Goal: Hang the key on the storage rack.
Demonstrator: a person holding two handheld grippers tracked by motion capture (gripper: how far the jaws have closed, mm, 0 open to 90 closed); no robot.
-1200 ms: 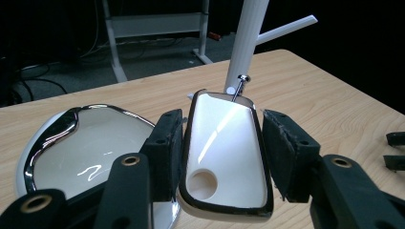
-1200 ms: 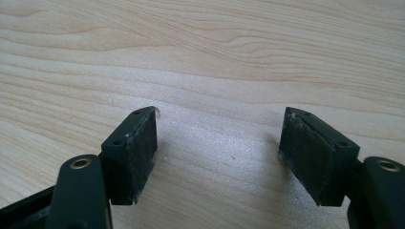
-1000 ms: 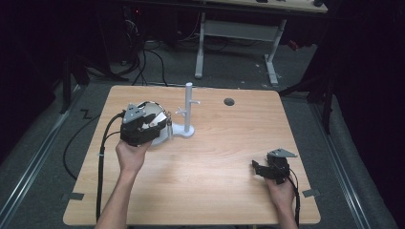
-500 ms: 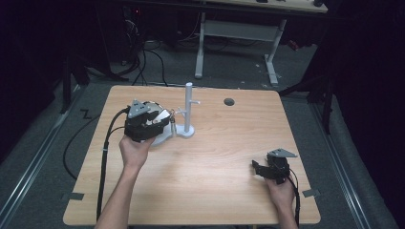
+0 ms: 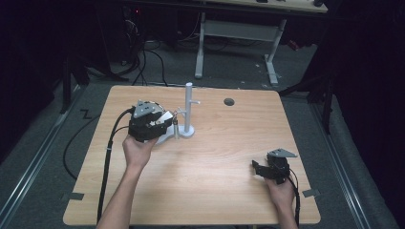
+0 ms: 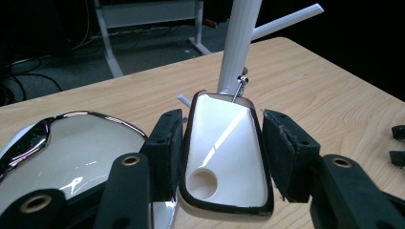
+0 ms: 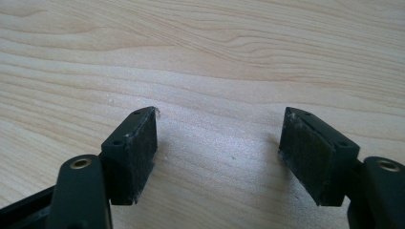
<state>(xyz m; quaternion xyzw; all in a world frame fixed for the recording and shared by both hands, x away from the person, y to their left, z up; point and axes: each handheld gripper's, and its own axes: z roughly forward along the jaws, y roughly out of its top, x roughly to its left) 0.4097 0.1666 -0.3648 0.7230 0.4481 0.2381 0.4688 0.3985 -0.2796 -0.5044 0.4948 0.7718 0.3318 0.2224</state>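
From here I see a light wooden worktop (image 5: 215, 191) on grey floor (image 5: 43, 157), a white-legged desk (image 5: 239, 33) behind it, and dark surroundings with trailing cables (image 5: 148, 57).

Overhead light brightens the wooden table (image 5: 215, 157) amid dark surroundings; glare streaks the glossy white piece (image 6: 224, 148).

White glossy tag (image 6: 224, 152) with dark rim and round hole near its close end sat between the left gripper's jaws, left pad touching, right pad just apart. Metal ring at its far end met the white stand (image 5: 188, 110) post. Second white glossy piece (image 6: 71, 148), chrome-edged, lay beside it on the wooden table (image 5: 215, 162). Stand stood upright, side peg out.
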